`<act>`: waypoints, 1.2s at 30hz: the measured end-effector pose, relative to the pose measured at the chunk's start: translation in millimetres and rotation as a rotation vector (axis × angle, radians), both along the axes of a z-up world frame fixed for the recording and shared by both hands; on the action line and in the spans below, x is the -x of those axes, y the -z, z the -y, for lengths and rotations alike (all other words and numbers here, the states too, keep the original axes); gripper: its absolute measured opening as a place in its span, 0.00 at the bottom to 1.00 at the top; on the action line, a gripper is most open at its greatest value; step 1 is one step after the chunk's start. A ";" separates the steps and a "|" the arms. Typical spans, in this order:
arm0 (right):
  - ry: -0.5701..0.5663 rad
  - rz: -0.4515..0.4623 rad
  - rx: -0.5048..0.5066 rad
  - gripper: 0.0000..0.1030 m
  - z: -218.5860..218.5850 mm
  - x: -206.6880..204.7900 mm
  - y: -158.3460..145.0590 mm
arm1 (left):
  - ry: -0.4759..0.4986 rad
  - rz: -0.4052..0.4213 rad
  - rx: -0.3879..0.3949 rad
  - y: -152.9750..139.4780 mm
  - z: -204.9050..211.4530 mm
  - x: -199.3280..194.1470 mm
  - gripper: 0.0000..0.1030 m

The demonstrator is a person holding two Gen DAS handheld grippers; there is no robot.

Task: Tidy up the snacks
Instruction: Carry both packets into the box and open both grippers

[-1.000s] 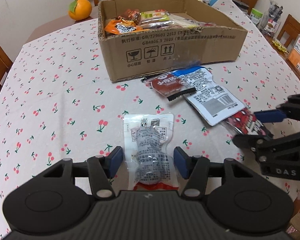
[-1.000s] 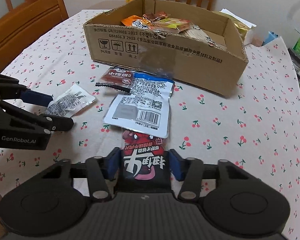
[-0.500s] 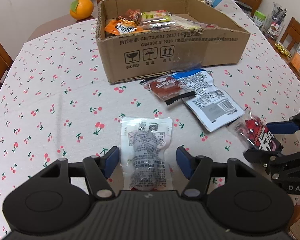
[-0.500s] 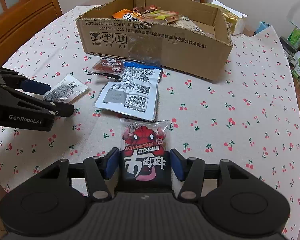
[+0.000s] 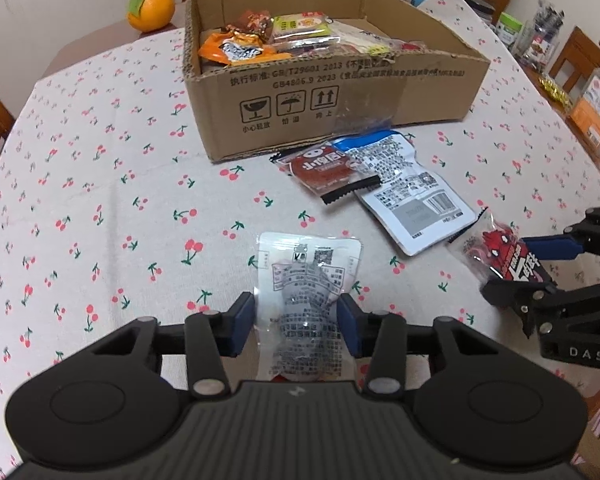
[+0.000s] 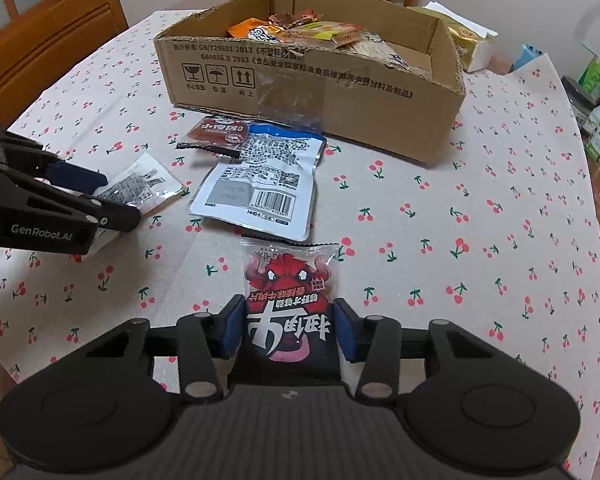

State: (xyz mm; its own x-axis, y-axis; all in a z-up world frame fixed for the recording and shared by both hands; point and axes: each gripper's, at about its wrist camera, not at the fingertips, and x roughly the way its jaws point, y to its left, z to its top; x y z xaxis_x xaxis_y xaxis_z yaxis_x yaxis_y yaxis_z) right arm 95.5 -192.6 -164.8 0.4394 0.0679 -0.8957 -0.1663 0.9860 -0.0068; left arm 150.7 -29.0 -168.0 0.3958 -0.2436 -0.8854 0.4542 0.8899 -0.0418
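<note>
Snacks lay on a cherry-print tablecloth (image 5: 100, 200) in front of a cardboard box (image 5: 340, 92) that stood toward the table's far edge and held more packets. The left gripper (image 5: 296, 328) pinched a clear pouch (image 5: 306, 292) between its blue pads, the pouch's far end toward the box. The right gripper (image 6: 288, 332) clamped a red-and-black bull packet (image 6: 290, 300) the same way — whether either packet was lifted off the cloth, I could not tell. Between them and the box, a white-and-blue bag (image 6: 264, 184) rested flat, its far corner overlapped by a small red sachet (image 6: 216, 136), both just beside the box's near wall. An orange (image 5: 151, 8) sat on bare wood by the table's far edge.
</note>
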 end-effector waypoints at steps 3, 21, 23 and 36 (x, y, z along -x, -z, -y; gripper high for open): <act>0.002 0.005 -0.012 0.50 3.5 1.1 -6.2 | 0.011 -0.003 0.001 -4.2 -1.9 0.8 0.41; -0.001 0.000 -0.029 0.50 10.1 4.3 -13.0 | 0.138 0.014 -0.055 -1.5 0.1 19.4 0.59; 0.003 -0.002 -0.032 0.50 10.0 4.4 -12.3 | 0.132 0.015 -0.053 2.6 -0.1 18.2 0.59; 0.004 0.004 -0.026 0.50 12.9 8.1 -21.3 | 0.133 -0.006 -0.004 -4.9 -6.0 14.5 0.43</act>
State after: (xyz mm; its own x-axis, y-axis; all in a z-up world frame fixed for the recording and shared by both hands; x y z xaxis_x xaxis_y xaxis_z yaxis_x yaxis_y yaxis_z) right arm 87.4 -205.4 -143.5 0.4429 0.0891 -0.8921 -0.1626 0.9865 0.0178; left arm 136.2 -23.0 -163.1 0.3554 -0.2896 -0.8887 0.5678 0.8221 -0.0409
